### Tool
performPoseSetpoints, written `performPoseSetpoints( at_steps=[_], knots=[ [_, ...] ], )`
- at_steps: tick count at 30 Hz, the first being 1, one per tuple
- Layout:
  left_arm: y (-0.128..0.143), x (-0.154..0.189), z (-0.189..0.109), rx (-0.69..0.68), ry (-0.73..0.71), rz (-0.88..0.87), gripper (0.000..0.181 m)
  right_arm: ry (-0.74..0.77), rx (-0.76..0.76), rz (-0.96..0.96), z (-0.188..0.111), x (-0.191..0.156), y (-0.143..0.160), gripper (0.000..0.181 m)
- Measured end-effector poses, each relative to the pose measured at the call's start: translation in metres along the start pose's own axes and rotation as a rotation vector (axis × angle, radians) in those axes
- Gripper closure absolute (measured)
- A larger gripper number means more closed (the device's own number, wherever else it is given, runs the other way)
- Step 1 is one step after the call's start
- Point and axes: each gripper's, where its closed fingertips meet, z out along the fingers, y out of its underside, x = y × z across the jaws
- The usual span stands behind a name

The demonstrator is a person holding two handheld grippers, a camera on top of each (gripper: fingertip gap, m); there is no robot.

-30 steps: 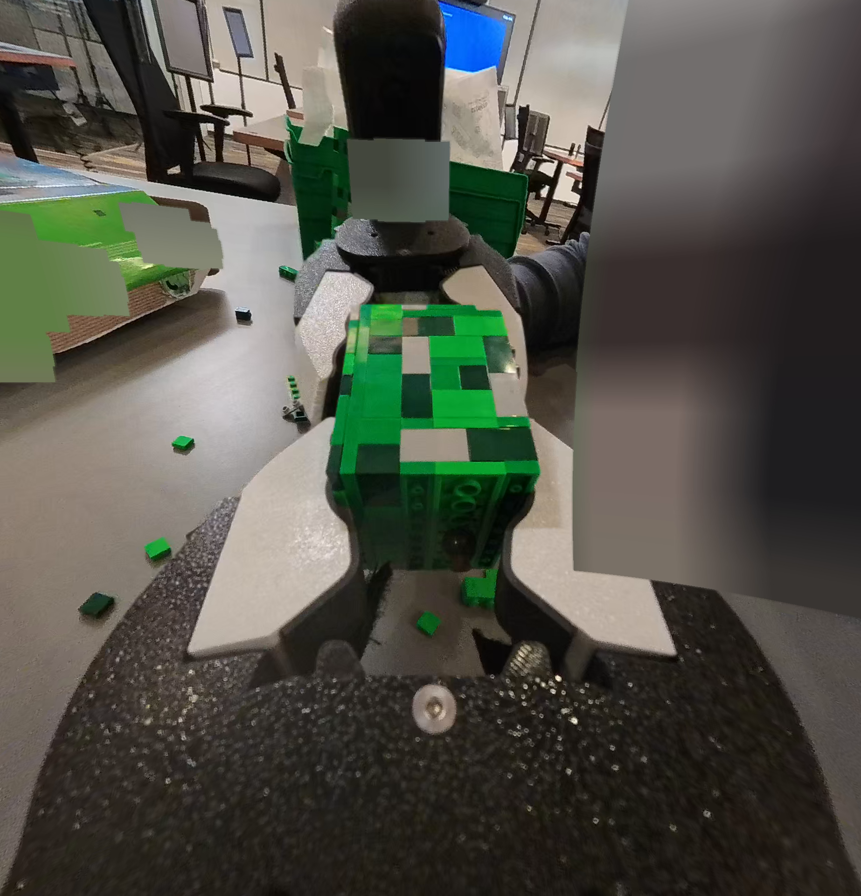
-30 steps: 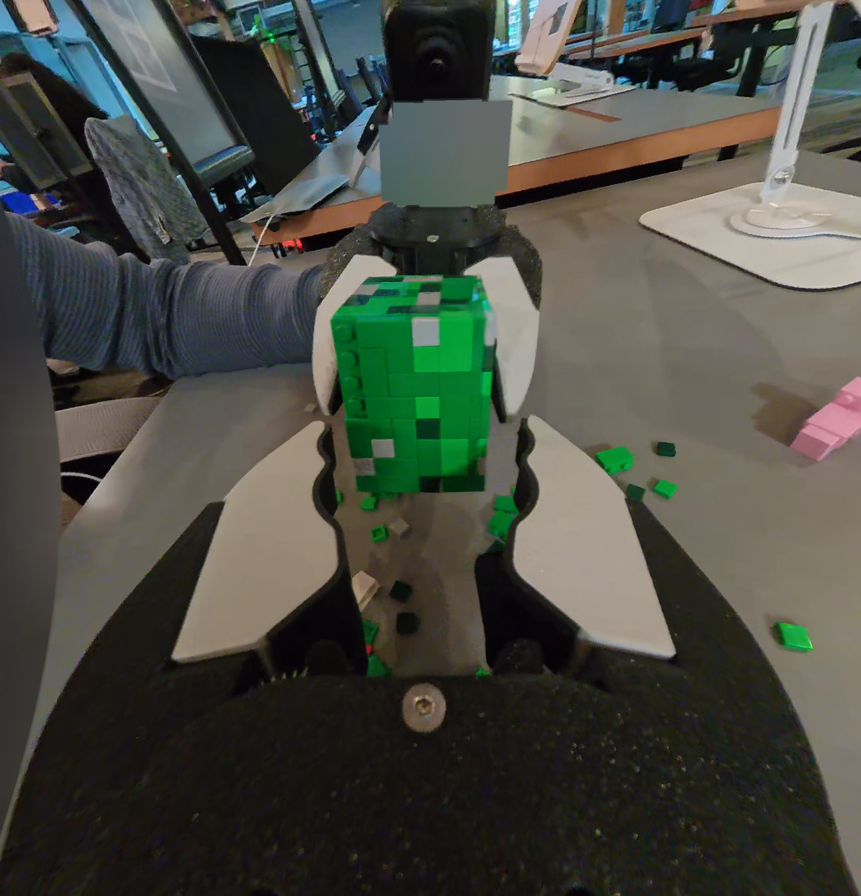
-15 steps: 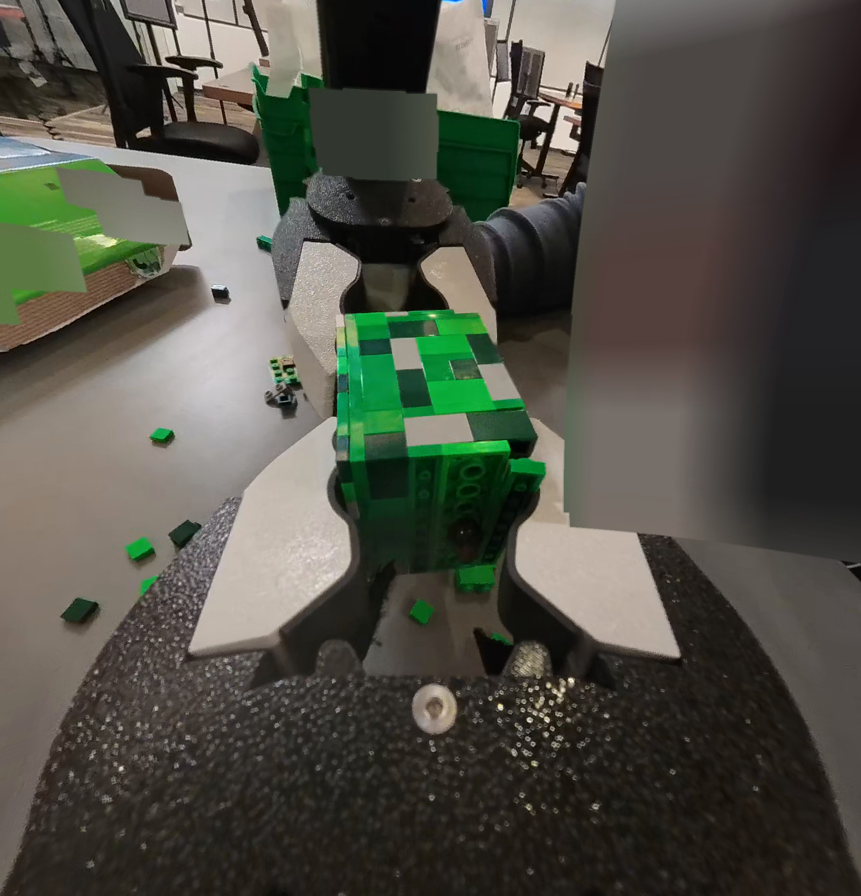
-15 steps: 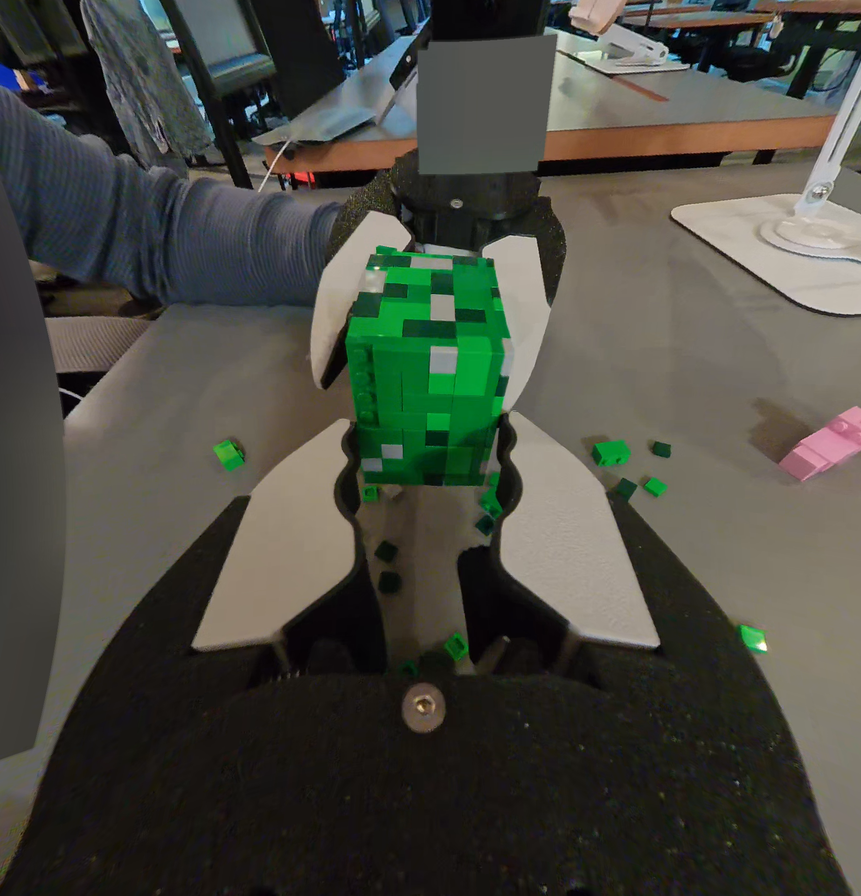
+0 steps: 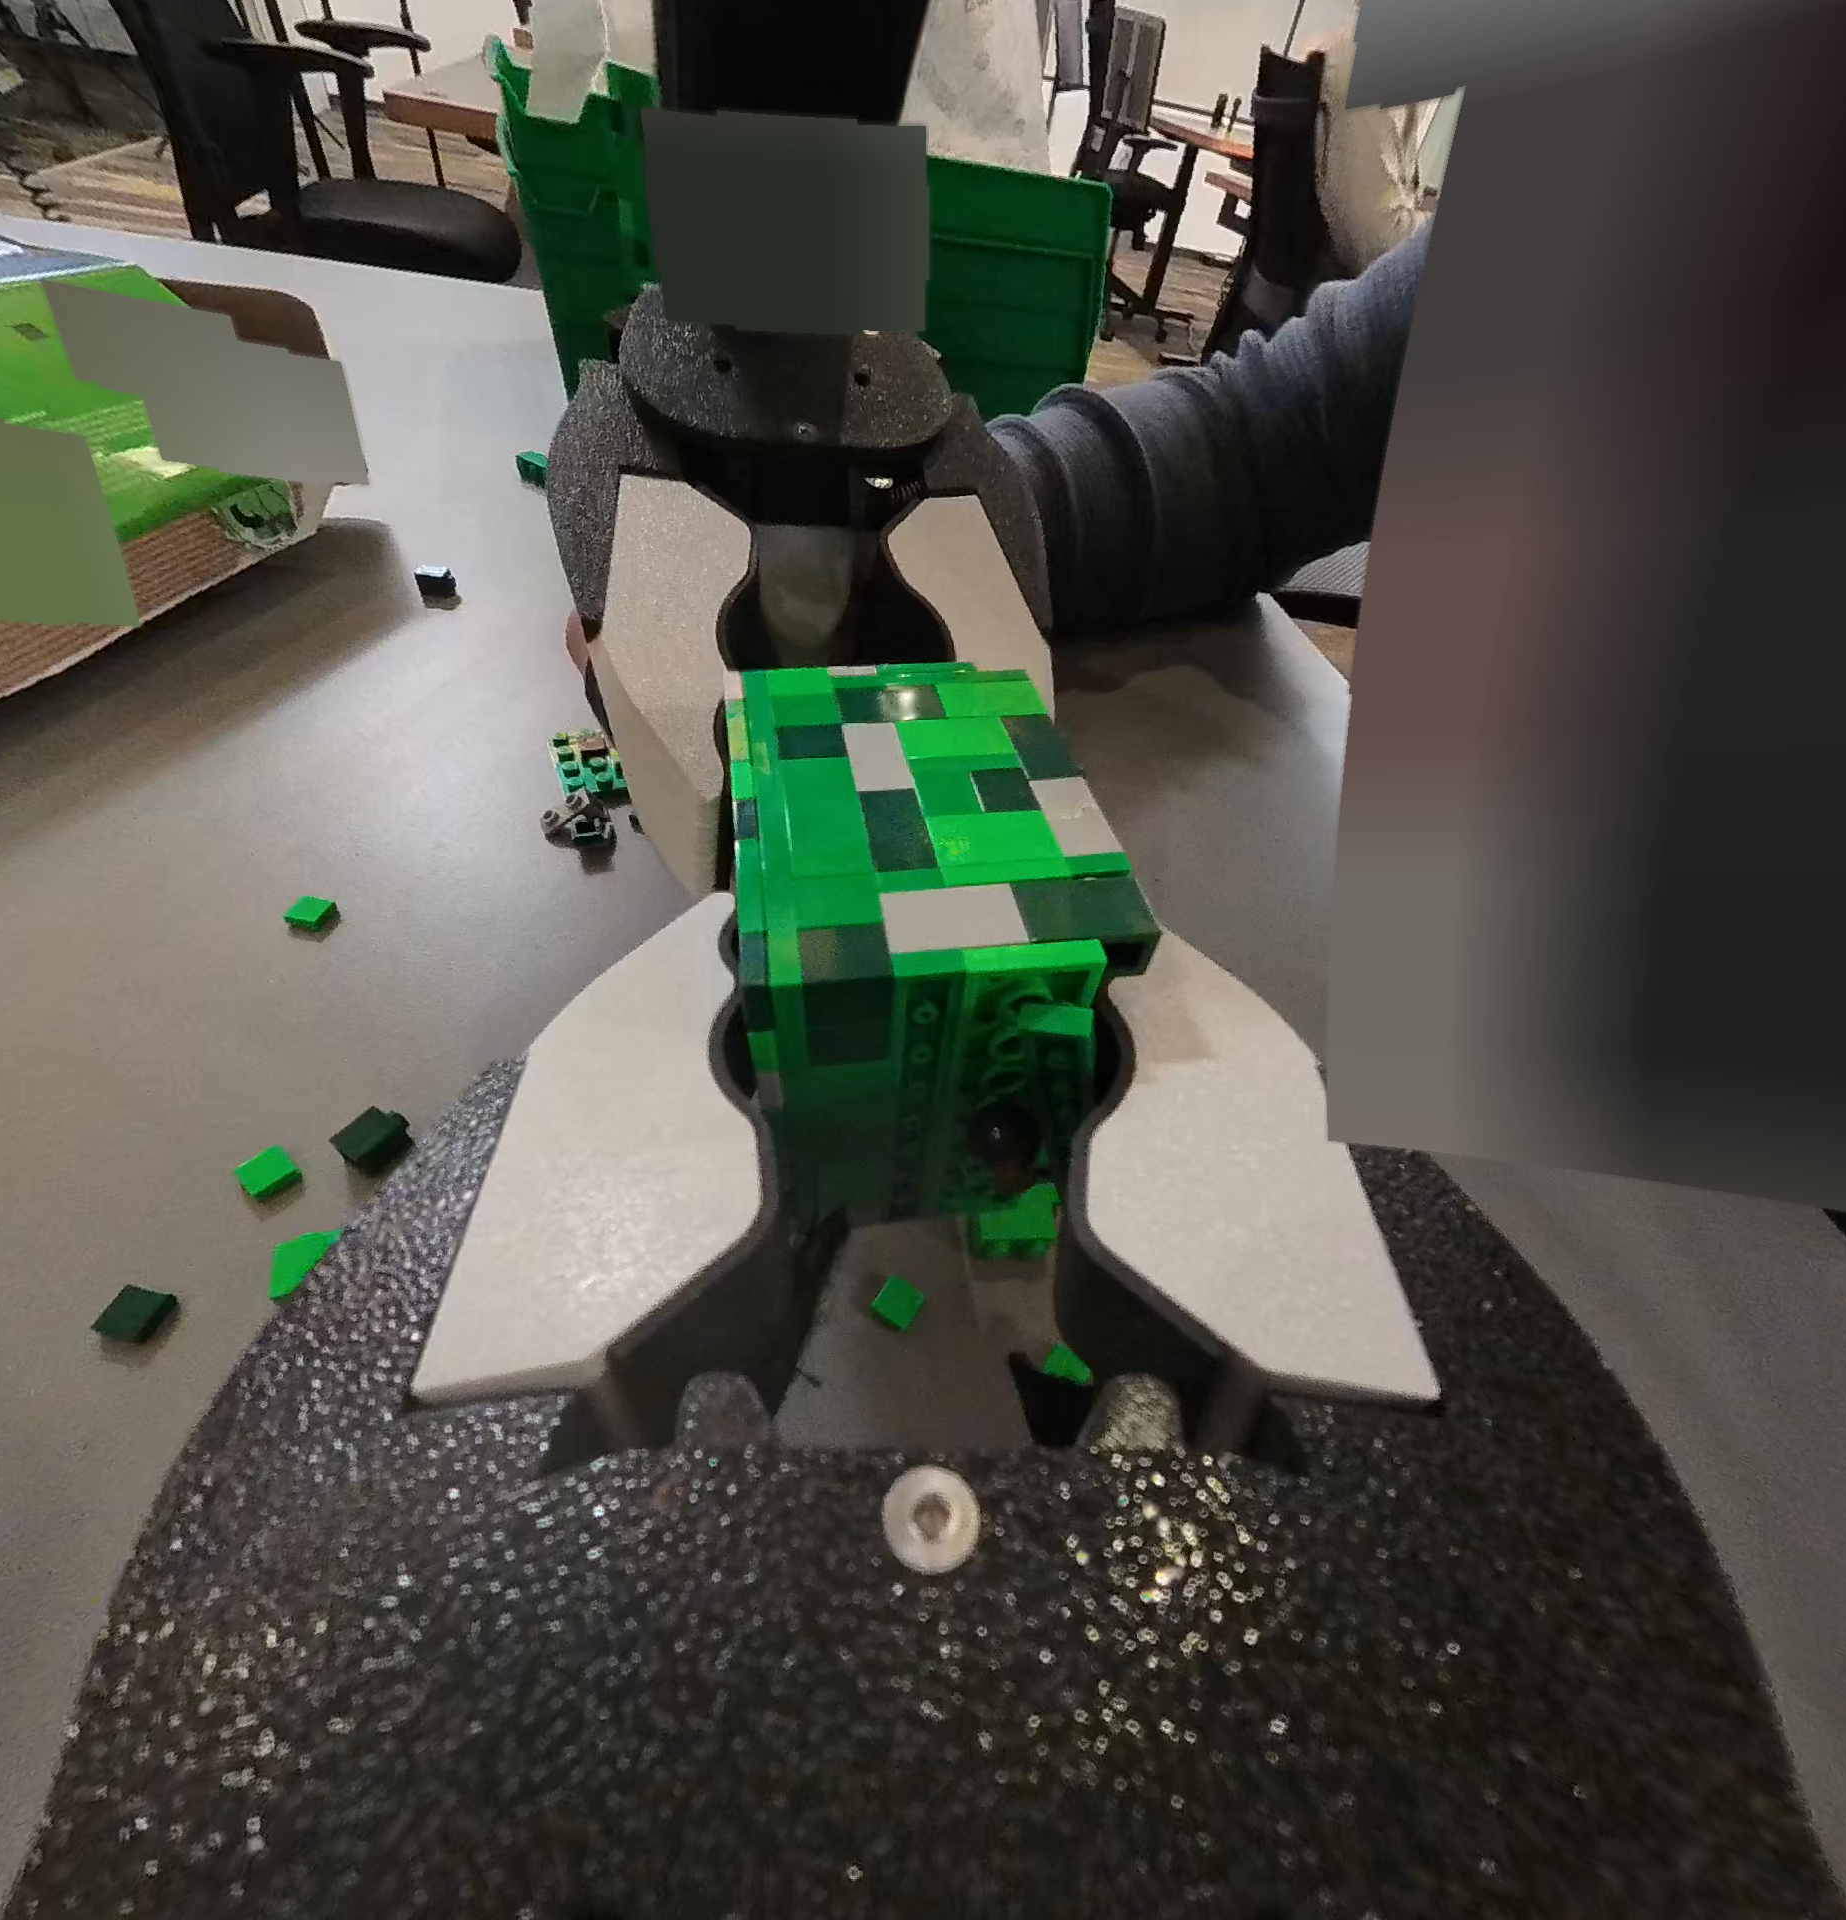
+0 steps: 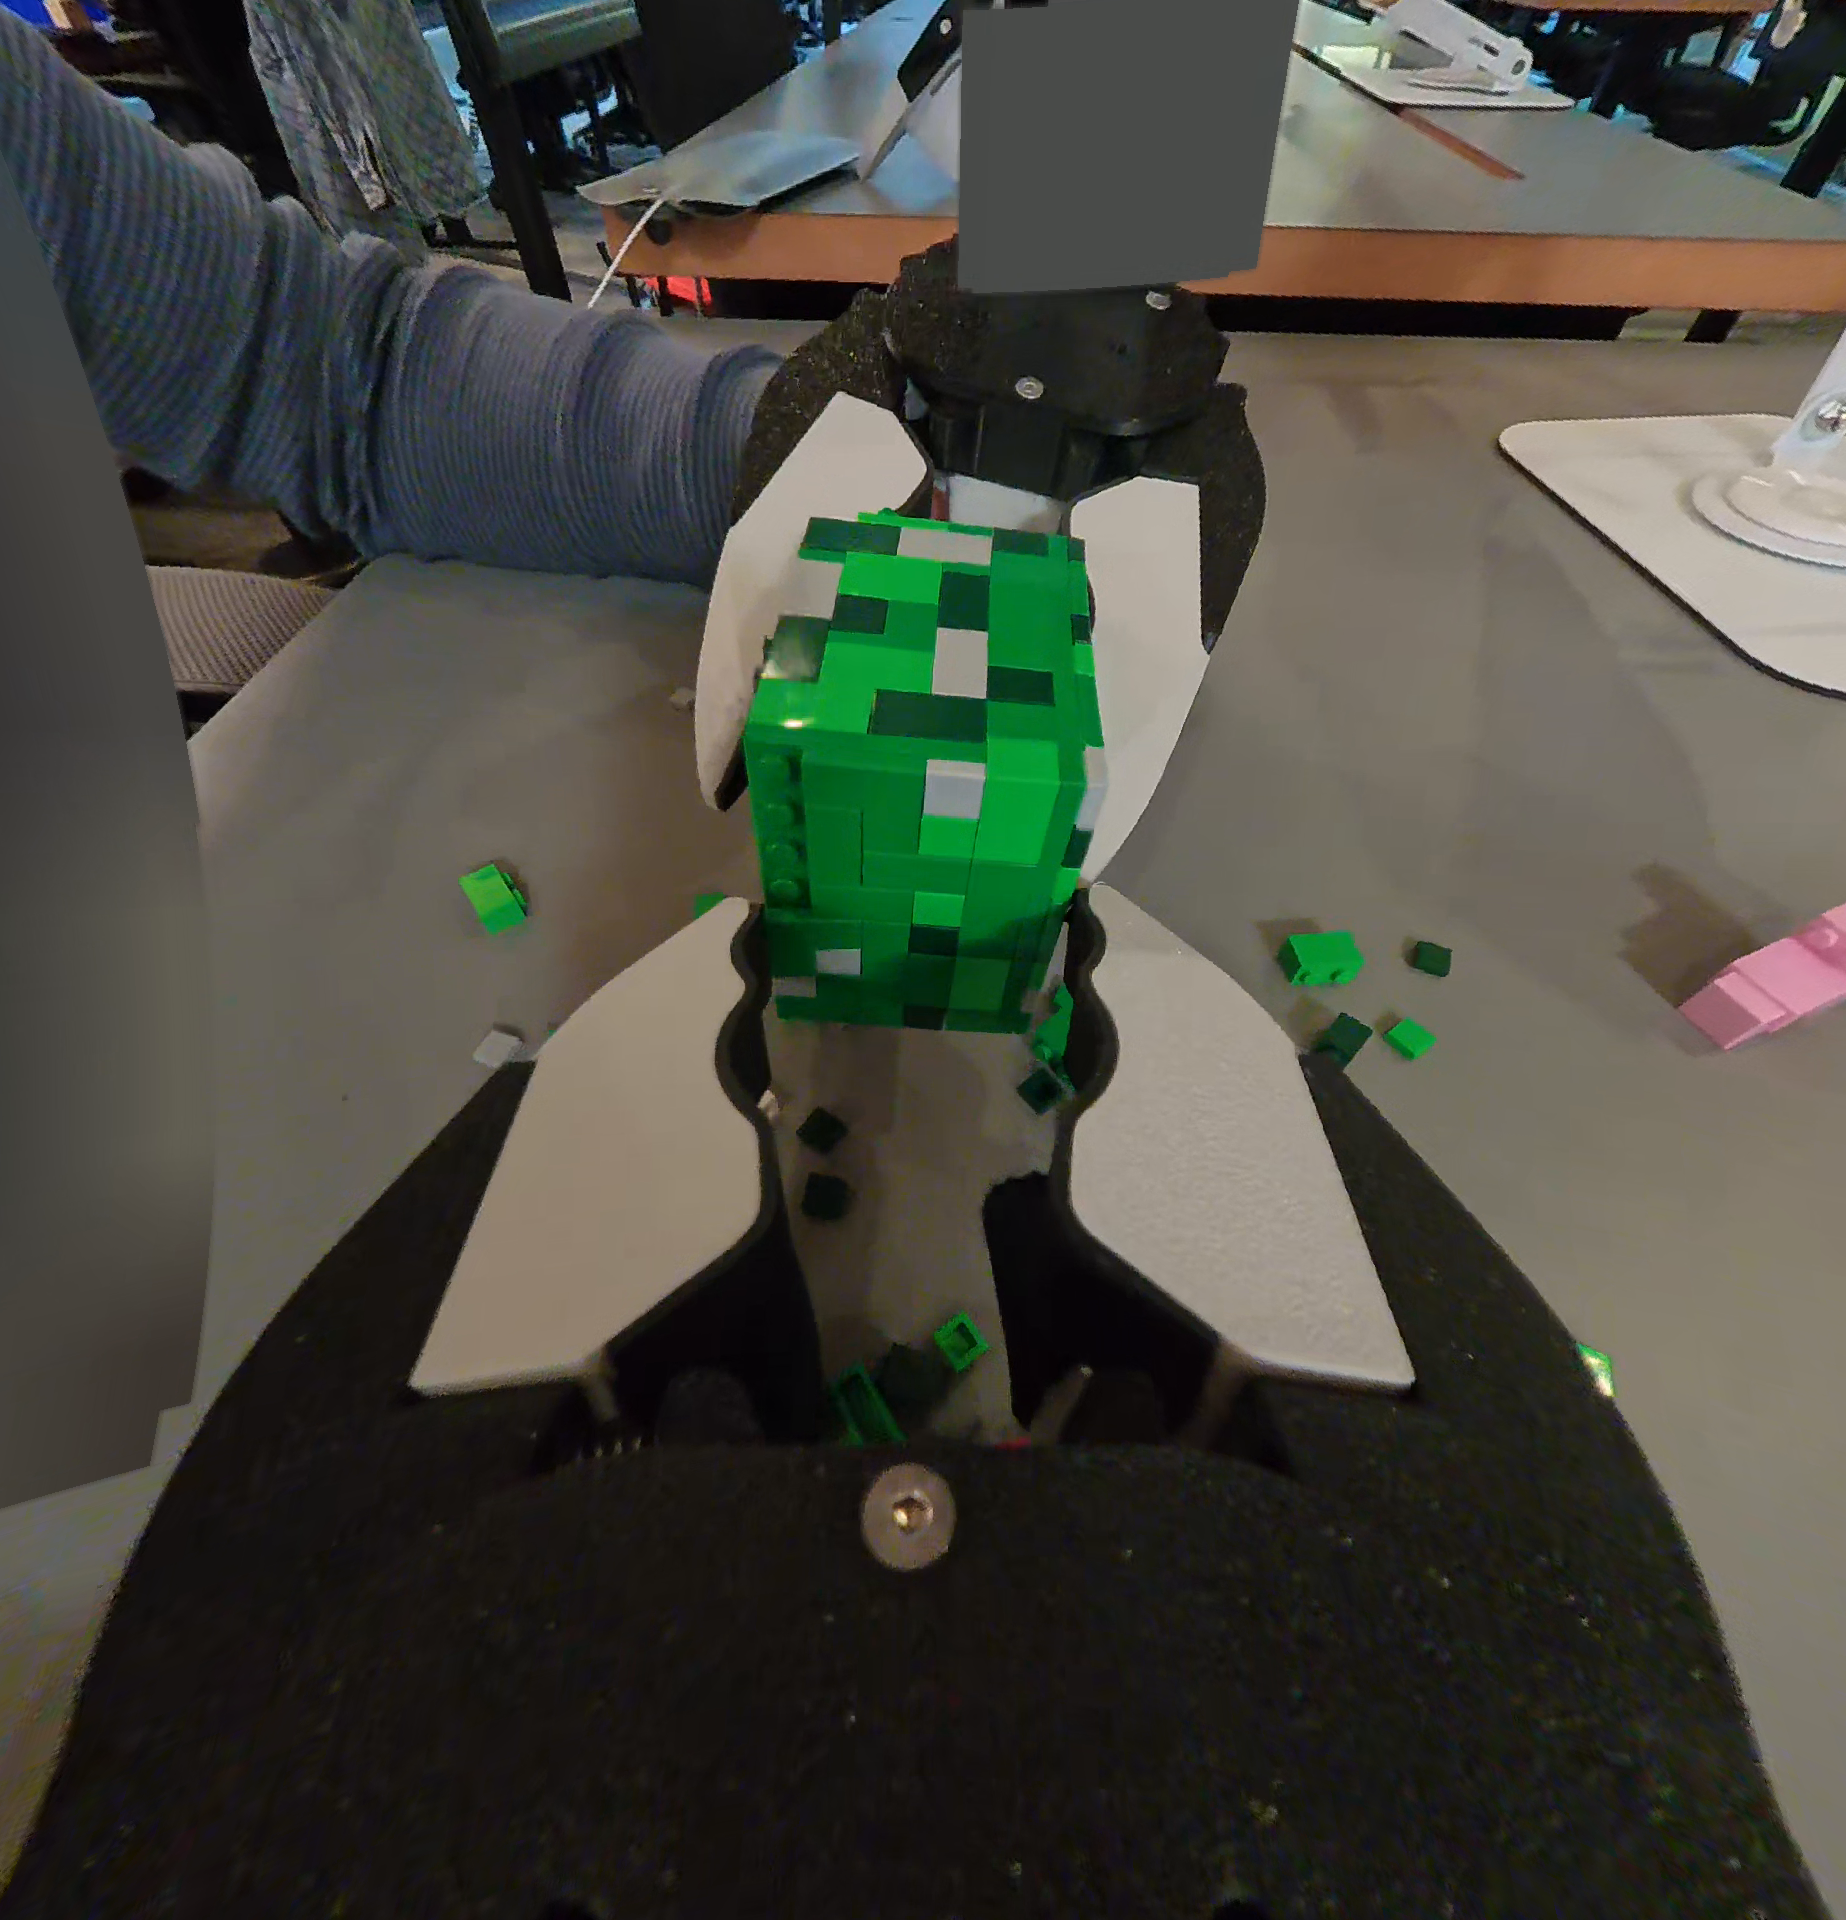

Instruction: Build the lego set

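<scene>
- The green lego block (image 5: 929,883) (image 6: 924,790), a tall build of light green, dark green and grey tiles, is held above the grey table (image 5: 171,790) (image 6: 1470,790) between two grippers that face each other.
- The left gripper (image 5: 924,997) clamps one end of the block with its white fingers (image 5: 628,1122); the end facing its camera shows open studs and a dark round piece.
- The right gripper (image 6: 919,935) grips the opposite end, its fingers (image 6: 628,1153) pressed to both sides of the block.
- Compared with a second ago, the block sits more level in the left wrist view, showing more of its tiled top face, and the far gripper appears lower and closer.
- In the right wrist view the block now shows its top face as well as its side; before, mostly the side was seen.
- Both grippers stay closed on the block throughout.
- Loose green tiles (image 5: 311,914) (image 6: 1407,1037) lie scattered on the table beneath and beside the grippers.
- A pink lego piece (image 6: 1792,987) lies well to the right; a green crate (image 5: 1012,270) stands behind the far gripper, and a green box (image 5: 98,488) lies to the left.
- A blue-grey sleeve (image 5: 1210,478) (image 6: 379,384) reaches behind each far gripper.
</scene>
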Motion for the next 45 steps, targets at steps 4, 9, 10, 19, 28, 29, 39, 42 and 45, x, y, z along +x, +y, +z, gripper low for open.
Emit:
performPoseSetpoints(
  at_steps=[4, 9, 10, 19, 28, 29, 39, 42, 45],
  knots=[
    [-0.003, -0.003, -0.001, 0.022, -0.01, -0.033, 0.12, 0.02, 0.024, 0.046, 0.003, 0.002, -0.004, 0.12],
    [0.006, -0.003, 0.004, -0.049, -0.031, -0.039, 0.121, 0.072, -0.019, 0.027, 0.008, 0.005, 0.002, 0.118],
    [0.01, -0.004, 0.004, -0.072, -0.041, -0.049, 0.12, 0.072, -0.029, 0.033, 0.007, 0.005, 0.003, 0.122],
    [0.034, -0.012, -0.002, -0.237, -0.094, -0.125, 0.108, 0.103, -0.075, 0.058, -0.003, 0.012, 0.011, 0.125],
    [0.015, -0.02, -0.01, -0.085, -0.12, -0.15, 0.131, 0.085, 0.059, 0.212, -0.011, 0.019, -0.003, 0.125],
    [0.015, -0.021, -0.01, -0.081, -0.124, -0.153, 0.131, 0.091, 0.062, 0.222, -0.011, 0.019, -0.003, 0.125],
    [0.003, -0.035, -0.017, -0.035, -0.291, -0.162, 0.133, 0.297, 0.122, 0.334, -0.024, 0.039, -0.006, 0.13],
    [-0.002, -0.036, -0.017, 0.005, -0.312, -0.18, 0.138, 0.396, 0.1, 0.357, -0.028, 0.046, -0.002, 0.129],
    [-0.012, -0.036, -0.014, 0.056, -0.329, -0.178, 0.137, 0.465, 0.07, 0.387, -0.025, 0.047, 0.003, 0.126]
  ],
)
